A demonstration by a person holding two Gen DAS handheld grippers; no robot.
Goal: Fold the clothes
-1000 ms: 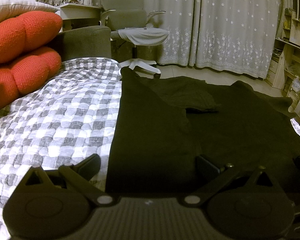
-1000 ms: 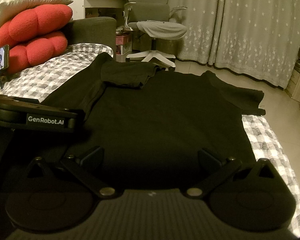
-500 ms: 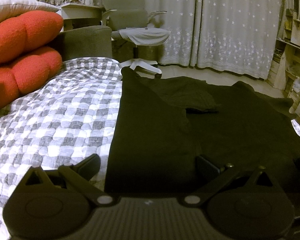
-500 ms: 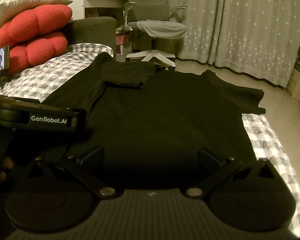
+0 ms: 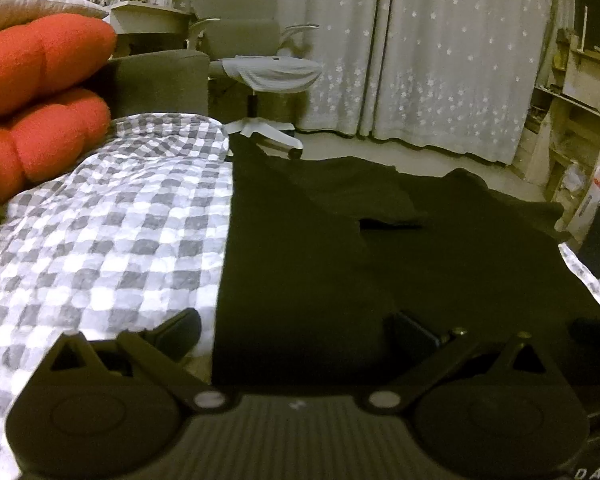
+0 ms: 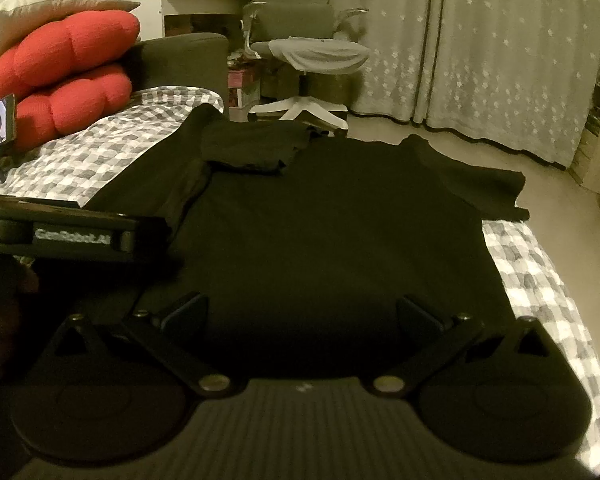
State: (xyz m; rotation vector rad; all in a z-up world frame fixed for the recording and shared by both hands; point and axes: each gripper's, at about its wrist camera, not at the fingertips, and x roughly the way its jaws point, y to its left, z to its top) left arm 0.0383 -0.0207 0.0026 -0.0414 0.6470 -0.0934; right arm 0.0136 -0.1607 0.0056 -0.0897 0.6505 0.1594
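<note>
1. Shirt (image 6: 340,240), black, lies spread flat on our bed (image 5: 100,240), which wears a grey-and-white checked cover. Seen from the right wrist, its left sleeve (image 6: 252,148) is folded in over the chest, while its right sleeve (image 6: 484,184) lies stretched out toward the bed's edge. In the left wrist view the shirt (image 5: 320,260) fills the right half of the bed, with its straight side edge running down the checks.
2. Curtains (image 6: 500,60), pale with small stars, hang behind the bed.
3. A swivel chair (image 6: 308,48) stands on the floor past the far end of the bed.
4. Red cushions (image 6: 64,80) are stacked at the left by the sofa arm, with a pale pillow on top.
5. Our left tongs (image 5: 296,332) stand open, one finger over the checked cover and the other over the shirt, straddling its side edge near the hem; we cannot tell if they touch the cloth. From the right wrist they (image 6: 76,236) show as a black bar at the left.
6. Our right tongs (image 6: 300,316) are spread wide too, empty, low over the shirt's near hem.
</note>
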